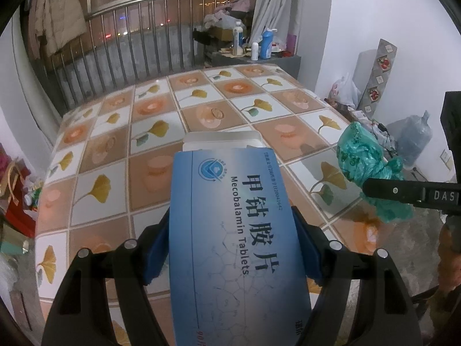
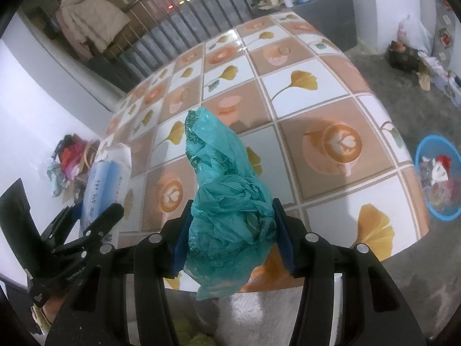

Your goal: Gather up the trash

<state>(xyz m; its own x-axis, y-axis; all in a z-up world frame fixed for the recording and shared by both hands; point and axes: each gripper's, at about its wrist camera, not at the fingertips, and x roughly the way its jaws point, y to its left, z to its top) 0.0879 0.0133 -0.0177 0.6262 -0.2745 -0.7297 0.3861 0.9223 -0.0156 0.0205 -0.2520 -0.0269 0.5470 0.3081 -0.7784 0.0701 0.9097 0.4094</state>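
Bare tabletop (image 1: 121,155) beyond both loads.

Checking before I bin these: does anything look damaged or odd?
The blue tablet box in the left hand-held gripper has its far end flap open. The green plastic bag in the right hand-held gripper is just crumpled.

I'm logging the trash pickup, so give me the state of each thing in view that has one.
left gripper: shut on the blue tablet box
blue tablet box: held off the table, end flap open
right gripper: shut on the green plastic bag
green plastic bag: crumpled, held above the table edge
blue basin: on the floor, holding scraps
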